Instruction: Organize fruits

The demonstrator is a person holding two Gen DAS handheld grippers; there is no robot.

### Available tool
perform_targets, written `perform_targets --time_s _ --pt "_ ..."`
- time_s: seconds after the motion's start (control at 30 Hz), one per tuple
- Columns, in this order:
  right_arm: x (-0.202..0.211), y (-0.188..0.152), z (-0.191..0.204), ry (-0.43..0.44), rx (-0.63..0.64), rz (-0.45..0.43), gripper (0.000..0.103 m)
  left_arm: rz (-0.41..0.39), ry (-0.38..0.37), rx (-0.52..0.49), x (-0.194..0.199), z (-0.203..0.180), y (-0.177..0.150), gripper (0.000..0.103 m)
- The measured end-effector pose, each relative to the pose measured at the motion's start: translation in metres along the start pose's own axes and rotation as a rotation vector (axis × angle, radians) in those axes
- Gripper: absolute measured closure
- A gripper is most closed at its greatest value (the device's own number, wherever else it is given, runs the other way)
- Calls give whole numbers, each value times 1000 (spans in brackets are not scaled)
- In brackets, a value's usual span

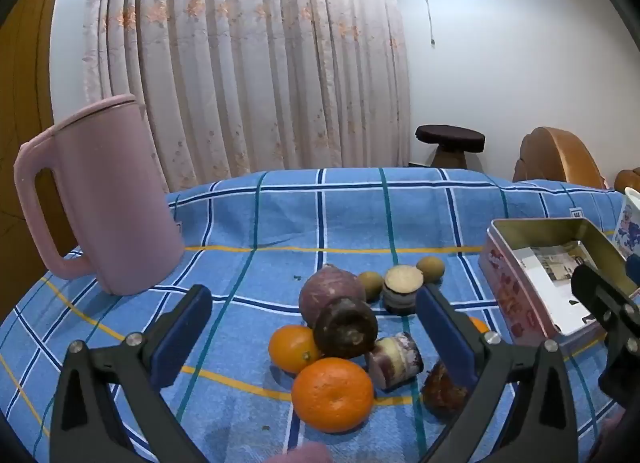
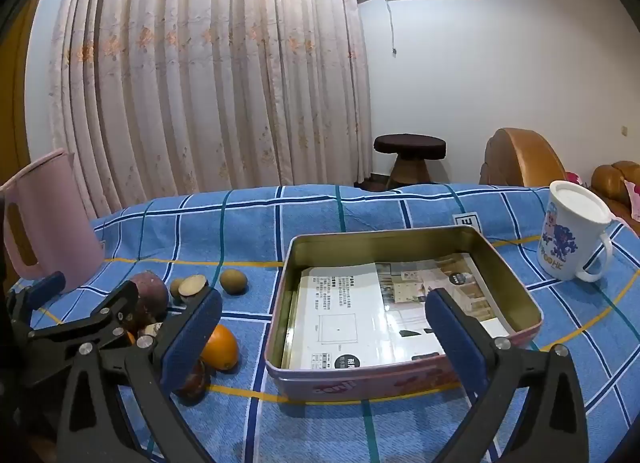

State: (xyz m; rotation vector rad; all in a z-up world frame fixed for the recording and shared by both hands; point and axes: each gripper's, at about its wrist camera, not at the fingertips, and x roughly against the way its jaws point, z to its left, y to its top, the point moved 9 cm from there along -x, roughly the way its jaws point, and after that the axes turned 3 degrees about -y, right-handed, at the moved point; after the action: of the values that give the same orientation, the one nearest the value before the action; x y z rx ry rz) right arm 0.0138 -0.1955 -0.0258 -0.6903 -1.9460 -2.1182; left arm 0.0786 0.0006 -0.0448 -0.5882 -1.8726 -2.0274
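Observation:
A pile of produce lies on the blue checked cloth: two oranges (image 1: 332, 394) (image 1: 292, 347), a purple sweet potato (image 1: 334, 307), a cut tuber piece (image 1: 402, 289), a small cut chunk (image 1: 396, 359), a dark fruit (image 1: 442, 387) and two small brown fruits (image 1: 431, 269). My left gripper (image 1: 316, 337) is open and empty around the pile. An open pink tin (image 2: 400, 375) with paper inside stands to the right. My right gripper (image 2: 324, 339) is open and empty over the tin's near wall. An orange (image 2: 220, 347) lies left of the tin.
A pink lidded jug (image 1: 100, 199) stands at the back left. A white printed mug (image 2: 572, 237) stands at the right beyond the tin. A stool (image 2: 410, 157) and brown chairs (image 2: 520, 159) are behind the table, with curtains at the back.

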Motion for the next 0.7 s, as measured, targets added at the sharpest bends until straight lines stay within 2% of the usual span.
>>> perform_targets --time_s 0.37,0.7 --pt "1 1 -1 -3 5 4 1 1 -22 -14 -4 -4 10 0" --pt "0 -1 2 -2 4 8 1 -18 -28 -9 1 -9 0 0"
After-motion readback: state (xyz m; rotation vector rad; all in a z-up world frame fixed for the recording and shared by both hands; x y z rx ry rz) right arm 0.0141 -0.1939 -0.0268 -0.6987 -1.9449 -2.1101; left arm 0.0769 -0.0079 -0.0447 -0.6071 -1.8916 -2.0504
